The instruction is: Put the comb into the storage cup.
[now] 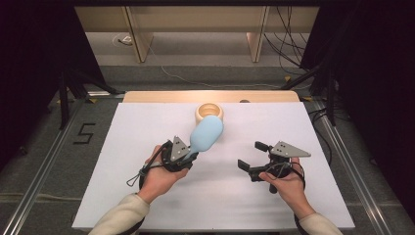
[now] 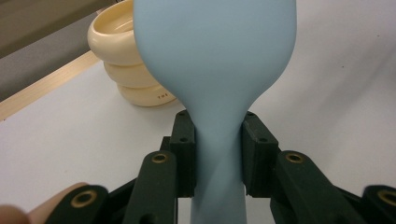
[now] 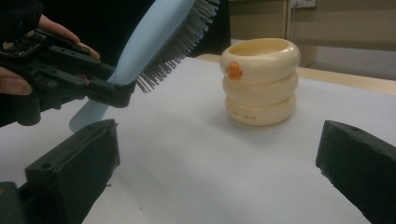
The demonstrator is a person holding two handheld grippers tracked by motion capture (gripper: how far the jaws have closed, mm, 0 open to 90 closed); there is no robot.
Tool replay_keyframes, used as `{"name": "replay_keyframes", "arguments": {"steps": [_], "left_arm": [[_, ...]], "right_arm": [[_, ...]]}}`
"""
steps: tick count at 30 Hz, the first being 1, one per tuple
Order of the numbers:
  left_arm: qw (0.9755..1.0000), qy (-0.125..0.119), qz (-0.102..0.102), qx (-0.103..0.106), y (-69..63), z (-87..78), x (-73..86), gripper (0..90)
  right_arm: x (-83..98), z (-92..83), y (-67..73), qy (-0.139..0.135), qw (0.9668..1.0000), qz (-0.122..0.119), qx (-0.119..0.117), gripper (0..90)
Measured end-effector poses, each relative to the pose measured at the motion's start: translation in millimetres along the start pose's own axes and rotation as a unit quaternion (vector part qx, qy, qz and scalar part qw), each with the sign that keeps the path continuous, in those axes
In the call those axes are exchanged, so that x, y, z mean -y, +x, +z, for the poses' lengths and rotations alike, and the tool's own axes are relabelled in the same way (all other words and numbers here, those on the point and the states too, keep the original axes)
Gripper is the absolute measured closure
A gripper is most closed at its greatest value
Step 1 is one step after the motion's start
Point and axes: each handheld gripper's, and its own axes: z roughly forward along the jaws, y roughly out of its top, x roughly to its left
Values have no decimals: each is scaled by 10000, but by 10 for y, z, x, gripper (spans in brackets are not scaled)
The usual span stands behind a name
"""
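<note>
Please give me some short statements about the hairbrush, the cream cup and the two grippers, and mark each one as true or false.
1. The left gripper grips the blue hairbrush by its neck. True.
2. The right gripper holds the cream cup. False: its jaws stand open and empty.
3. The brush lies inside the cup. False: it is held in the air, near the cup.
4. The cup stands upright on the white table. True.

L gripper [image 3: 119, 91] clamps light-blue hairbrush [image 3: 154, 32] at far left, bristles facing right; cream ringed cup [image 3: 260, 81] stands right of it, apart, on white table [image 3: 196, 154].
</note>
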Motion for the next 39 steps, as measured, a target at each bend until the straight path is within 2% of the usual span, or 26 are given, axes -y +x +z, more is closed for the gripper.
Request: {"name": "replay_keyframes", "arguments": {"steps": [9,22,39], "left_arm": [[10000,15,15,25,-12,23,9,696],[10000,-15,-1,34,-29,47,17,696],[9999,-3,39,97,-77,75,19,696]], "right_arm": [[-37,77,29,-21,10000,13,-68,5],[-65,163,80,-73,9997,159,-195,6],[-132,332,151,-70,9993,172,-313,6]]}}
